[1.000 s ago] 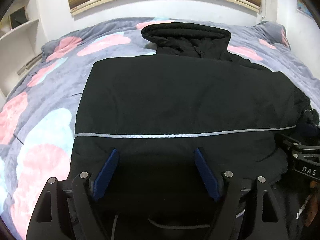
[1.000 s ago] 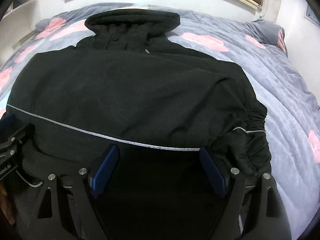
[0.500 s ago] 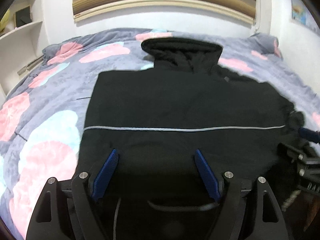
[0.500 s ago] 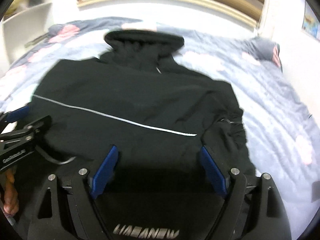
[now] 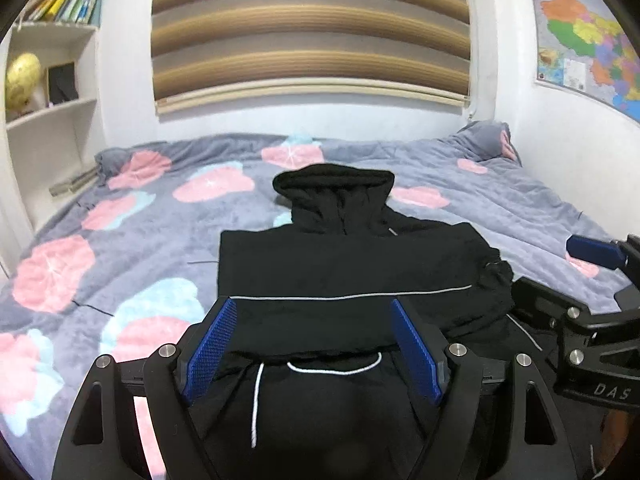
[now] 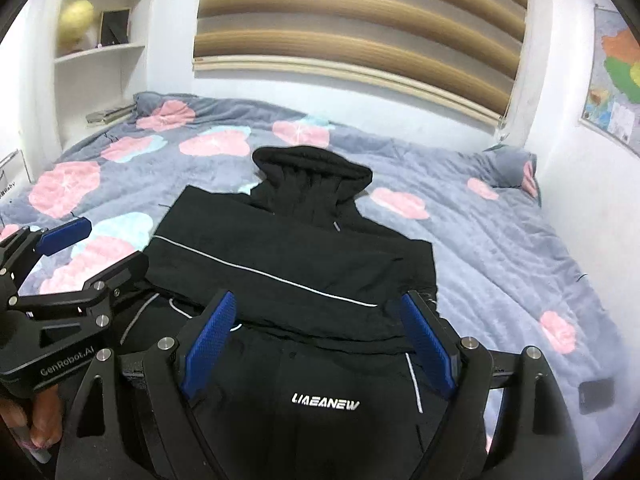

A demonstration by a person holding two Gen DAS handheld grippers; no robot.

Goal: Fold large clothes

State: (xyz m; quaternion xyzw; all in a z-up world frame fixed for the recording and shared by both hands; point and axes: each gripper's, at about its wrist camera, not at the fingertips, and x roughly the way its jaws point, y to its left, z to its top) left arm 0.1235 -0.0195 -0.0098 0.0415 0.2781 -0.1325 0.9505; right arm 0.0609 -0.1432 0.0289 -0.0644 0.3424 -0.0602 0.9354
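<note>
black jacket (image 5: 344, 268) lies on the bed (image 5: 132, 240), partly folded, hood end away from both claws, a thin pale stripe across its upper layer. the near part sits under and between the claw fingers in both views; a white cord loops there in the left view, white lettering shows there in the right view.

left claw (image 5: 316, 350): released, blue pads wide apart, nothing between them pressed; it hovers above the jacket's near edge, jacket ahead and below. right claw (image 6: 320, 348): also released, pads spread, above the near edge, folded stack ahead of it. the two claws sit side by side, each showing at the edge of the other's view, the right claw off to the right of the left one.

beyond the jacket, past the far end of the bed: striped blind (image 6: 360, 20). shelves (image 5: 48, 80) ahead-left of the claws, wall map (image 5: 588, 36) ahead-right. small dark flat thing (image 6: 596, 396) on the bed just right of the right claw; cannot tell what.
</note>
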